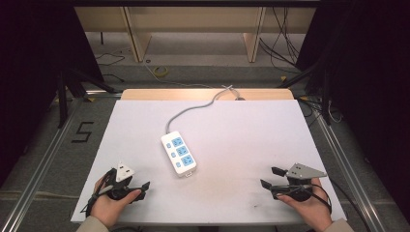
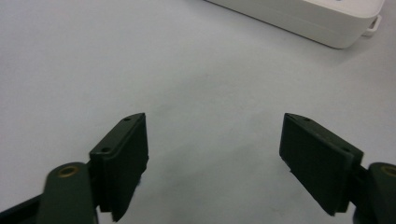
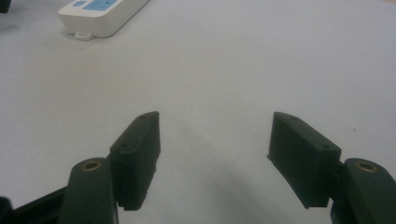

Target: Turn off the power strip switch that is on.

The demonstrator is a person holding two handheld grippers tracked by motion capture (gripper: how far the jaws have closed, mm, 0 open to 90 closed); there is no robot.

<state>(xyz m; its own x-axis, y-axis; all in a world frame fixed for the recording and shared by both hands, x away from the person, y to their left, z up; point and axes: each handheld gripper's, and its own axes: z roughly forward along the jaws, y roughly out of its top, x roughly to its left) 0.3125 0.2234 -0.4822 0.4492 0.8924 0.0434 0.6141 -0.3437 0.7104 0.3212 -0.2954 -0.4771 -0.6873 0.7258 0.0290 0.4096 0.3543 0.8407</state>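
Looking down from the high view: one white power strip (image 1: 178, 154) lying flat near the middle of the white tabletop (image 1: 241, 140), set at a slant, with three blue socket faces in a row and three small blue switches beside them, six blue patches counted. One grey cord (image 1: 193, 109) running from its far end toward the back edge of the tabletop. Two hands at the near edge, each with one tool: left hand-held gripper (image 1: 139, 189) at the near left corner, jaws spread with nothing between them, well apart from the power strip; right hand-held gripper (image 1: 271, 178) at the near right, jaws likewise spread and empty, pointing toward the middle, also well apart from the strip. One grey three-cornered plate on top of each, two in all. Beyond the tabletop, grey floor with several loose cables and pale wooden furniture legs. Seen next from the left gripper view: left hand-held gripper (image 2: 215, 154) with two black jaws standing wide, bare tabletop (image 2: 140, 60) between them, and one white corner of the power strip (image 2: 322, 21) at the upper right, clear of both jaws. Seen last from the right gripper view: right hand-held gripper (image 3: 215, 154) with two black jaws wide apart over bare tabletop (image 3: 261, 56), holding nothing, and the power strip (image 3: 105, 14) at the upper left, one small loop tab at its near end.
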